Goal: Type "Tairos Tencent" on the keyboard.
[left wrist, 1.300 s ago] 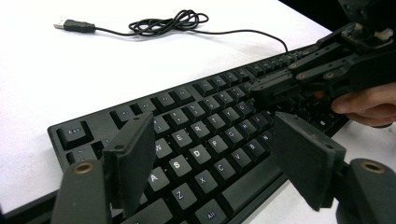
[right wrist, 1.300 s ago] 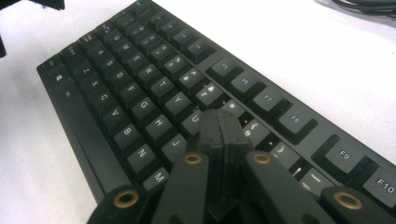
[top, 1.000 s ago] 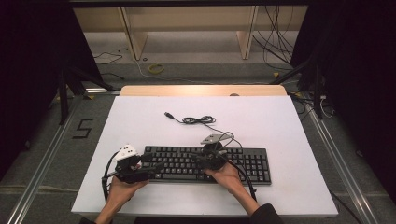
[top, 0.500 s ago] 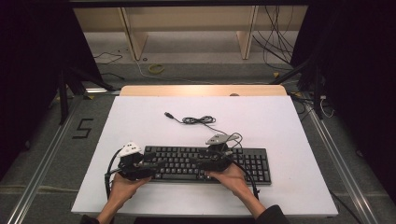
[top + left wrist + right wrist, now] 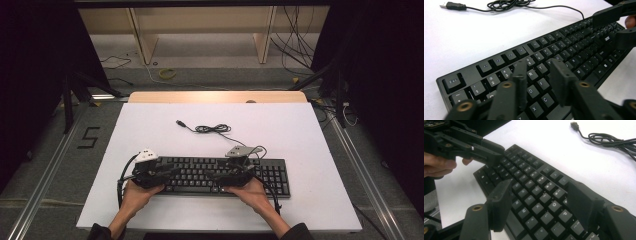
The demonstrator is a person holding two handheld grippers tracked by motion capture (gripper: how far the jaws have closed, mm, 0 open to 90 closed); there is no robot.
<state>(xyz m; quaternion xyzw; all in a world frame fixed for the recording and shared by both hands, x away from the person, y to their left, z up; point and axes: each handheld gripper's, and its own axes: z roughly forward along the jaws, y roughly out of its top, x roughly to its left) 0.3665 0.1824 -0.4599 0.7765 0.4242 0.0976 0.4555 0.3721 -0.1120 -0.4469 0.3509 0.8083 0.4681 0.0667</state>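
A black keyboard (image 5: 272, 175) lies flat at the near side of the white table (image 5: 150, 125). My left gripper (image 5: 172, 171) hovers low over its left half, above the letter keys (image 5: 537, 67). Its jaws have just been closing and stand narrowly apart with nothing between them. My right gripper (image 5: 216, 175) hangs over the keyboard's middle, and its jaws (image 5: 539, 191) have just been opening, wide, with only keys beneath. The two grippers point toward each other, and the left gripper (image 5: 495, 155) and the right gripper (image 5: 607, 28) each appear in the other's view.
The keyboard's thin black cable (image 5: 212, 128) lies loosely coiled on the table behind it, ending in a USB plug (image 5: 181, 122). Wooden shelving (image 5: 200, 20) and floor cables lie beyond the table's far edge.
Both hands stay at the keyboard. The right gripper has edged slightly to the right along it. The keyboard and cable have not moved.
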